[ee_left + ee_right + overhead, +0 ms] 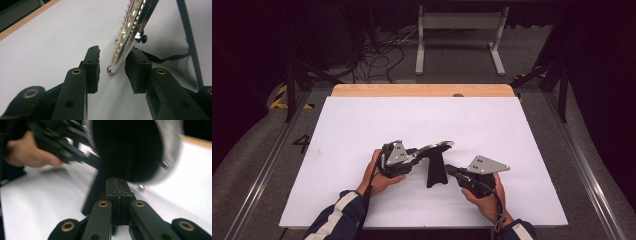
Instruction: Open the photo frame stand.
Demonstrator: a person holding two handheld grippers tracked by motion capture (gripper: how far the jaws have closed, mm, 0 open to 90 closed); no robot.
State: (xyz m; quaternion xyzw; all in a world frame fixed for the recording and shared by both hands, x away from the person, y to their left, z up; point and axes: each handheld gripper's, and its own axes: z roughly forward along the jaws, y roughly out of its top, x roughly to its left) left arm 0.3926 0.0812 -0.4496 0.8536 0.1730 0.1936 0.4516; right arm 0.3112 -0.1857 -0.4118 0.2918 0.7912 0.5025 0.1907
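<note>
With my left gripper (111,71) parted narrowly around the lower rim of the pearl-edged frame (130,27), pads not clearly biting, it could slip onto the white table (362,125); my right gripper (116,185), shut on nothing, might nudge the black stand (435,172).

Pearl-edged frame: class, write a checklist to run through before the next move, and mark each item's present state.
1. Frame edge sits between the left tool jaws: ok.
2. Both left pads press on the frame: not ok, a gap shows on one side.
3. Right tool shut with nothing in it: ok.
4. Black stand rests on the white table: ok.
5. Right tool touches the stand: cannot tell.
</note>
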